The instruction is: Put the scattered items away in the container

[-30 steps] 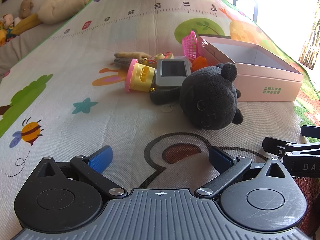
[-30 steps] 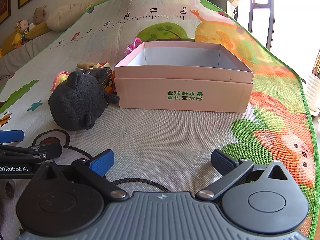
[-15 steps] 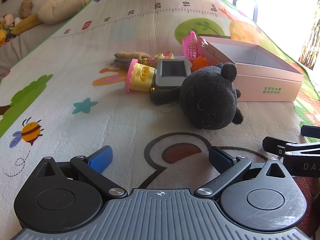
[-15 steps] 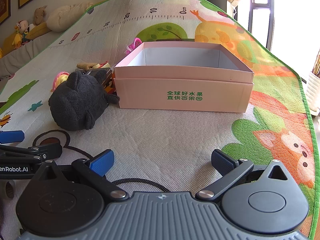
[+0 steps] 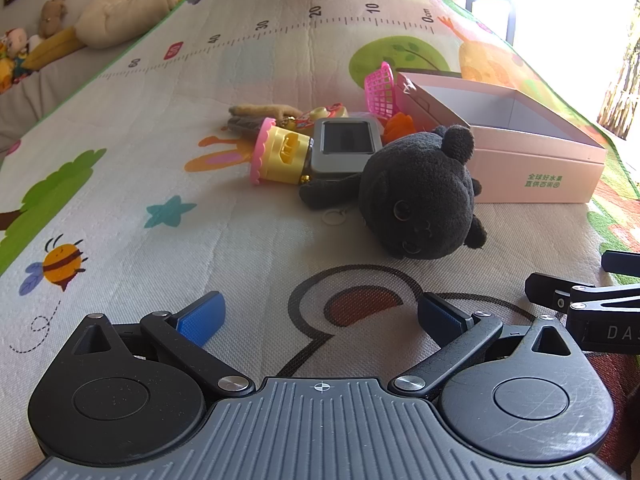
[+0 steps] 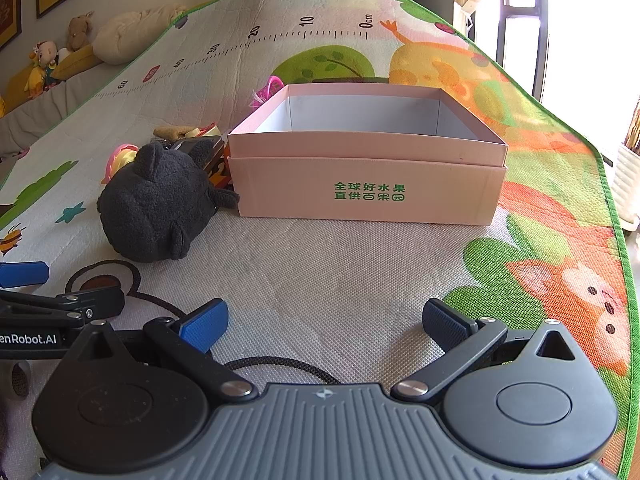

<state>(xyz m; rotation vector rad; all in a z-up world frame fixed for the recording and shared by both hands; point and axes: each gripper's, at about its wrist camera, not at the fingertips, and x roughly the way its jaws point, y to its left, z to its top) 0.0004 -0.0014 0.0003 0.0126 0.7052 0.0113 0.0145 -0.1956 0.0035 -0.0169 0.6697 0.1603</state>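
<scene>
My left gripper [image 5: 318, 318] sits low over the play mat [image 5: 160, 92] with its blue pads spread wide and nothing between them; my right gripper [image 6: 324, 326] is spread just as wide and equally empty, facing the pink cardboard box [image 6: 368, 188]. Just beyond the left claw lies the black plush toy [image 5: 420, 200], on its side, its far edge close to or touching the box's near left corner. Behind it cluster a yellow toy with a pink frilled rim [image 5: 280, 156], a grey tin with a dark window [image 5: 346, 146], an orange piece [image 5: 398, 128] and a pink plastic basket [image 5: 382, 88] against the box's far left side. The box looks empty, so I judge nothing is tidied yet.

My worries: the plush is soft and round, so a shallow pinch could slip off the fleece. Pushing into it might shove the light box or jostle the tin. The black cord [image 6: 280, 364] near my right claw could snag. The two grippers sit near each other and might collide.
</scene>
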